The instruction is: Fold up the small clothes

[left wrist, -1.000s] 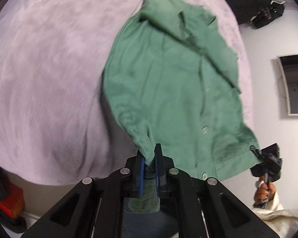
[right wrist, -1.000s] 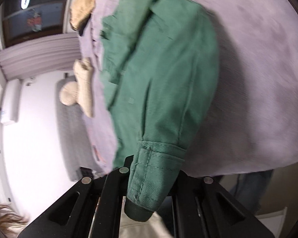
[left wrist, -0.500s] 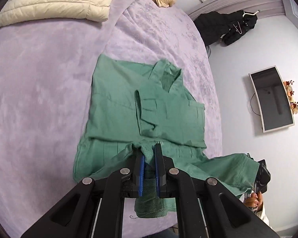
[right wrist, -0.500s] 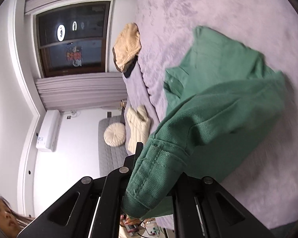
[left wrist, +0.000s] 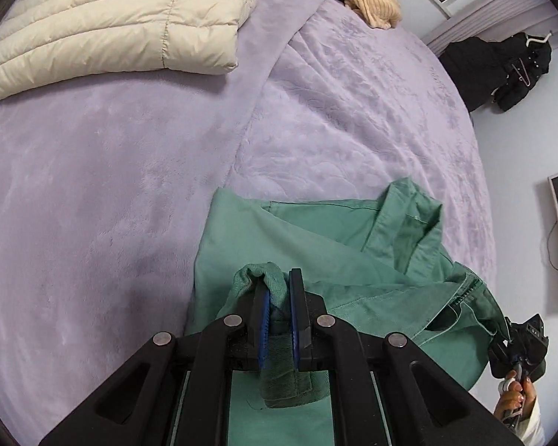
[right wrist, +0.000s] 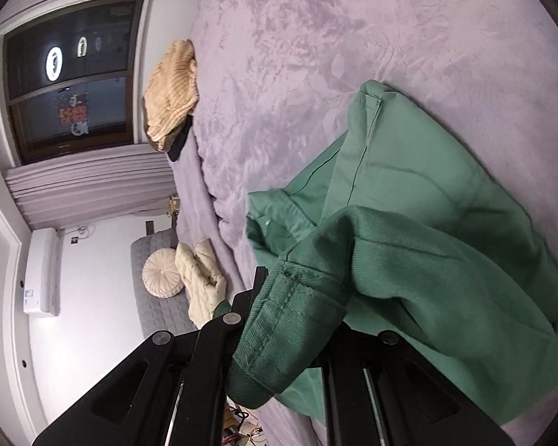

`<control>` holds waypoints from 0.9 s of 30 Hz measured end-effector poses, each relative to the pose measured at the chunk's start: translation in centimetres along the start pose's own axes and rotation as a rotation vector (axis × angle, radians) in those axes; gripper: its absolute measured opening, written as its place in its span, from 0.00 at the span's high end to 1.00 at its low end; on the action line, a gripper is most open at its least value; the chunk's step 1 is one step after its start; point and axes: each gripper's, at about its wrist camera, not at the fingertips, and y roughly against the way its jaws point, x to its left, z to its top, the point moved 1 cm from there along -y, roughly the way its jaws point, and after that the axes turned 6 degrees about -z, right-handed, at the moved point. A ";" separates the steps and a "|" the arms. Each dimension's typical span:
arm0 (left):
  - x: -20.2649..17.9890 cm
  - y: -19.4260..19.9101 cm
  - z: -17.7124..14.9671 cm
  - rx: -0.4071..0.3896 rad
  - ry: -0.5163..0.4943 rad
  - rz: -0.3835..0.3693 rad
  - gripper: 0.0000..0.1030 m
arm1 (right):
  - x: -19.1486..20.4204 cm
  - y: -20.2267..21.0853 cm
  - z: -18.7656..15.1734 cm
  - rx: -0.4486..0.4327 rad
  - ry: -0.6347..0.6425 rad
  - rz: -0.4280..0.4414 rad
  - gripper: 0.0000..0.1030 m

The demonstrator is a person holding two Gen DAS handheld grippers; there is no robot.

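Left wrist view: left gripper clamped on hem of green cotton twill shirt; collar lay ahead-right on lilac plush bedspread; cream quilted jacket well apart | Right wrist view: right gripper clamped on shirt's cuff; body spread ahead-right; tan ribbed garment far, nothing obstructing.

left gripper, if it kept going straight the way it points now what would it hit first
Most likely the green cotton shirt it already clamps: the left gripper points down at the shirt's spread body, with the lilac plush bedspread underneath. Depth is hard to judge.
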 end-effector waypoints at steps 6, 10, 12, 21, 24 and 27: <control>2.3 -4.4 1.0 0.044 0.106 0.057 0.86 | -3.0 -4.4 3.9 0.053 -0.080 -0.065 0.87; 1.5 -3.9 1.1 0.043 0.034 0.101 0.85 | -3.4 -4.4 4.2 0.059 -0.088 -0.057 0.82; 0.4 -3.0 1.0 0.034 -0.018 0.118 0.66 | -3.0 -3.9 4.2 0.050 -0.078 -0.048 0.65; -3.2 1.9 1.9 -0.112 -0.237 0.266 0.01 | 3.7 0.1 3.6 -0.044 0.315 -0.273 0.33; -3.7 0.2 1.7 -0.076 -0.279 0.300 0.01 | 6.3 -1.5 1.8 -0.029 0.527 -0.408 0.33; -4.8 -2.1 1.0 -0.037 -0.289 0.283 0.01 | 7.7 -2.8 0.9 -0.027 0.633 -0.465 0.37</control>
